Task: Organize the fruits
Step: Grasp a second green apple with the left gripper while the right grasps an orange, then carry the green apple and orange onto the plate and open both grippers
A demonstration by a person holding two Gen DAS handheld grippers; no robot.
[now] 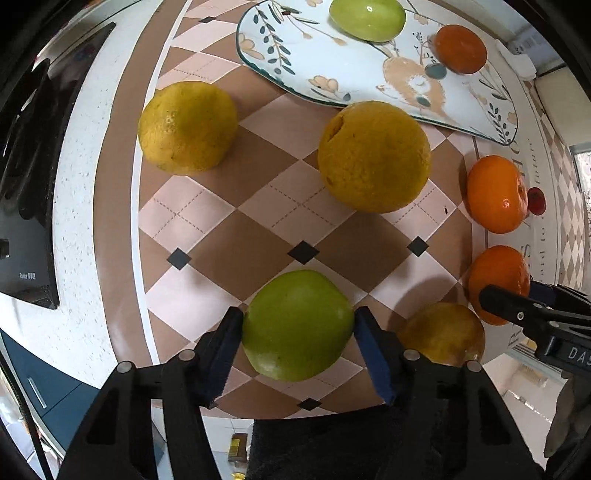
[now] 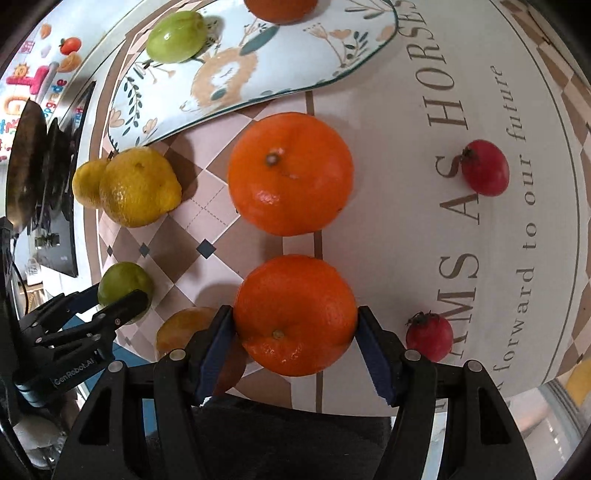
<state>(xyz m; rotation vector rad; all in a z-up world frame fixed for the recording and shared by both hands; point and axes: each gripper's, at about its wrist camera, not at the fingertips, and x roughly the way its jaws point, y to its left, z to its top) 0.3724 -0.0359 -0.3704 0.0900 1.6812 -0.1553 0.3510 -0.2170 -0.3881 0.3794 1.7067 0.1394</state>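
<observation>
Both jaws are closing snugly: I'm pinching a round green apple point(image 1: 297, 325) left, a glossy orange mandarin point(image 2: 295, 314) right. Apple's firm and slick; I'm judging the mandarin soft, so I'm gripping mid-girth.

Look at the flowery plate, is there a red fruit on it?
No, the plate holds only a green apple and an orange.

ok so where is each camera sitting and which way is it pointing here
Left wrist: on the left gripper, looking down at the green apple its pads press; the right gripper shows at the edge.
Right wrist: on the right gripper, looking steeply down at the orange its pads press; the left gripper shows at the left.
Shared: plate, yellow fruit, both gripped fruits.
</observation>
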